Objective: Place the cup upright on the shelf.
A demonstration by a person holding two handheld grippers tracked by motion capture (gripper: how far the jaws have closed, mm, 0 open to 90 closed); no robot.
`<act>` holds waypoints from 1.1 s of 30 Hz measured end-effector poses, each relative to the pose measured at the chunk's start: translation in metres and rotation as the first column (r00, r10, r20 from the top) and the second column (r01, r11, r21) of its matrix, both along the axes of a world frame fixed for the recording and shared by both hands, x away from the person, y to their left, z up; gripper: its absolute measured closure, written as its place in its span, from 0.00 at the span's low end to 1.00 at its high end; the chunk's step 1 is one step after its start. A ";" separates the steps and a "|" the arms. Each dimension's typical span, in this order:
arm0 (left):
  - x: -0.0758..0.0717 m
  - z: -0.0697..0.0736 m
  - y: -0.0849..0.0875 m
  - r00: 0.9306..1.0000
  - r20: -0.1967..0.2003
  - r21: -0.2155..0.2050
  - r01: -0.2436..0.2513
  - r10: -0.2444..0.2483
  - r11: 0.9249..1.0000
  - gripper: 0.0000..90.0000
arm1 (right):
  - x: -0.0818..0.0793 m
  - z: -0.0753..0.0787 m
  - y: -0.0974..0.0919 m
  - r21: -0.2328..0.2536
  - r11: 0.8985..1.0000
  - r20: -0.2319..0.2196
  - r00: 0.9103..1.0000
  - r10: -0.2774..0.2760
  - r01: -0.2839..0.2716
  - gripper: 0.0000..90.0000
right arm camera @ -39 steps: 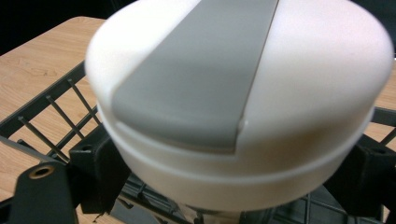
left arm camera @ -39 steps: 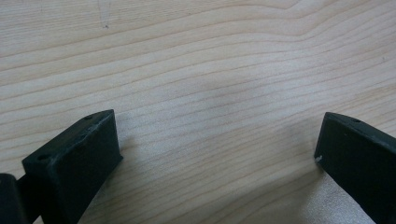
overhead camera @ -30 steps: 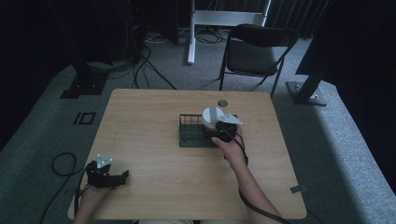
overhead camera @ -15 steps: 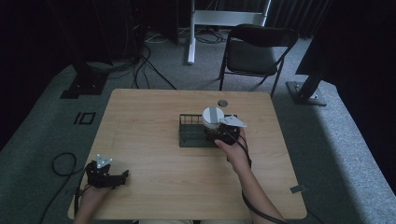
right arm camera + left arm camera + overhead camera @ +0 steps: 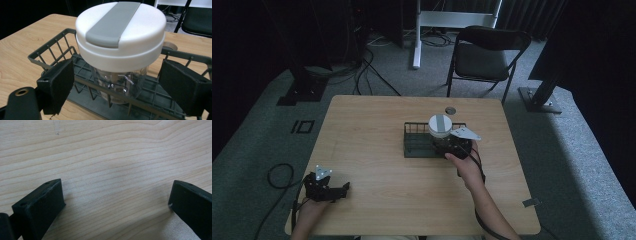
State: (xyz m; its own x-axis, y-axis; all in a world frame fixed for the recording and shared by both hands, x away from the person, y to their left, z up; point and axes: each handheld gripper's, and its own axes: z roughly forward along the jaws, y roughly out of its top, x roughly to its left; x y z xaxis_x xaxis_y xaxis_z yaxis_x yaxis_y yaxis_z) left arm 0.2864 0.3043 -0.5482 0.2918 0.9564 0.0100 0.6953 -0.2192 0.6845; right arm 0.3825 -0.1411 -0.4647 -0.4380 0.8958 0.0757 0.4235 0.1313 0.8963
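I see a light wooden table (image 5: 377, 130) with a plain grain. A dark wire rack (image 5: 417, 145) lies on it, right of the table's middle. Just beyond the rack, toward the far edge, sits a small round grommet (image 5: 450, 109) in the tabletop. Well off from the rack, at the near left corner, the left gripper (image 5: 343, 188) rests on the wood.

**Two grippers, both wide open, at opposite parts of the table**

The right gripper (image 5: 451, 145), held by a hand on an outstretched forearm, sits forward near mid-table, its black jaws spread wide and level. The left gripper (image 5: 343, 189) lies low at the near left corner, jaws parted and angled down close to the surface, hand behind it.
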 end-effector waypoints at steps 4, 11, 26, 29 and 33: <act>0.000 0.000 0.000 1.000 0.000 0.000 0.000 0.000 1.000 0.00 | -0.004 0.001 -0.003 -0.007 1.000 0.006 1.000 -0.002 0.002 0.14; 0.000 0.000 0.000 1.000 0.000 0.001 0.000 0.000 1.000 0.00 | -0.013 0.001 -0.012 -0.004 1.000 0.013 1.000 0.002 -0.002 0.14; 0.000 0.000 0.000 1.000 0.001 -0.001 -0.001 0.001 1.000 0.00 | -0.031 -0.003 -0.034 -0.009 1.000 0.030 1.000 -0.002 0.002 0.14; 0.000 0.000 0.000 1.000 0.000 0.000 -0.001 0.001 1.000 0.00 | -0.034 -0.004 -0.038 -0.017 1.000 0.033 0.999 -0.001 0.002 0.14; 0.000 0.000 0.000 1.000 0.001 -0.001 -0.001 0.001 1.000 0.00 | -0.039 -0.005 -0.042 -0.014 1.000 0.038 0.999 -0.003 0.004 0.14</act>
State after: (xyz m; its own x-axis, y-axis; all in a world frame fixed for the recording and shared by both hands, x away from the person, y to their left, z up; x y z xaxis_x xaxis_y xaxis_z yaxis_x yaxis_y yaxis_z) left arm 0.2864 0.3043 -0.5483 0.2905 0.9568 0.0093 0.6951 -0.2177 0.6851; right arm 0.3433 -0.1834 -0.4700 -0.4369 0.8983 0.0464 0.3900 0.1427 0.9097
